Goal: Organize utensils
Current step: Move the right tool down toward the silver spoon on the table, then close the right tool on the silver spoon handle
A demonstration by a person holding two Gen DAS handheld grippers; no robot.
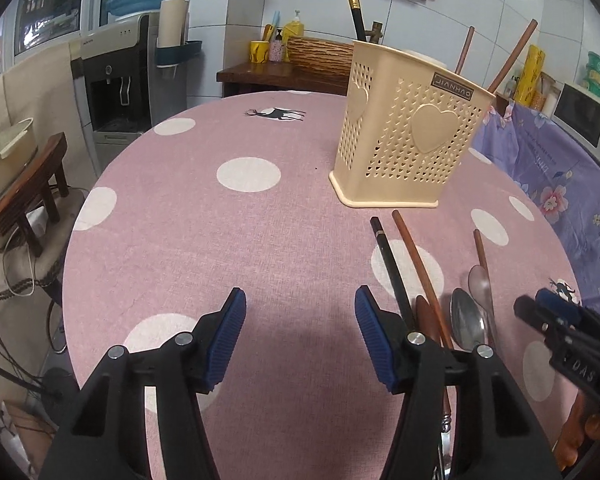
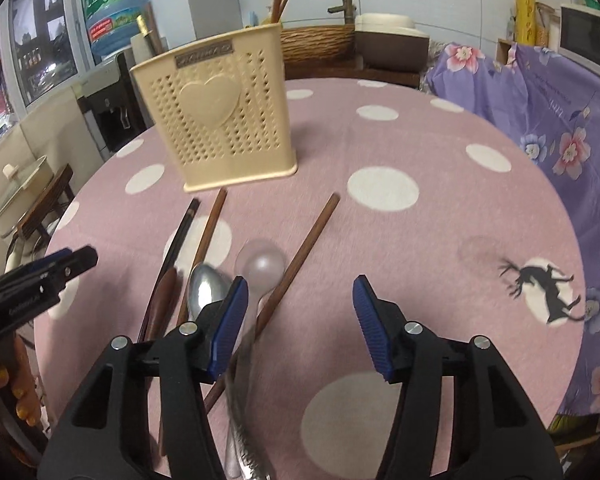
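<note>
A cream perforated utensil holder with heart reliefs stands on the pink dotted table; it also shows in the right wrist view. Some chopsticks stand in it. In front of it lie a black chopstick, brown chopsticks, a metal spoon, a clear plastic spoon and a brown wooden spoon. My left gripper is open and empty, just left of the utensils. My right gripper is open and empty, just above the utensils' handles and to their right.
The round table has a pink cloth with white dots. A purple floral cloth covers furniture on the right. A water dispenser stands at the far left and a microwave at the far right.
</note>
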